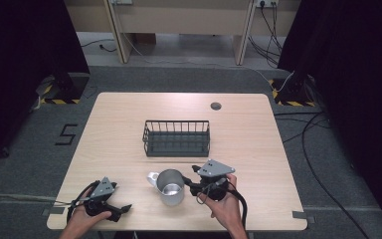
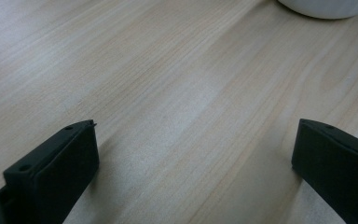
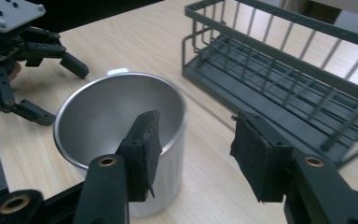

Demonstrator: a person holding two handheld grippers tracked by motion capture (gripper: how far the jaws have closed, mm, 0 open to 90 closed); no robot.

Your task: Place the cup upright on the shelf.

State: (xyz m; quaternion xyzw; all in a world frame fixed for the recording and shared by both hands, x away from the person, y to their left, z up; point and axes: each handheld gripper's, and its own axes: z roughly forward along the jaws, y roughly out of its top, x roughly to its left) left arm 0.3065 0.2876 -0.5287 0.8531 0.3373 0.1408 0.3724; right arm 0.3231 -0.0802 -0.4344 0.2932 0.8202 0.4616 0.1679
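Black two-jaw tongs (image 1: 193, 181), grey three-cornered top plates with screw holes, black trailing cables

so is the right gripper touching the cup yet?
Cannot tell. In the right gripper view the right gripper is open, one pad overlapping the cup rim; no clear contact or gap.

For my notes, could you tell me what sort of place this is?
Probably a lab or studio set up for recording: a bare wooden table flanked by dark curtains, with cables across a grey floor and black-and-yellow hazard tape.
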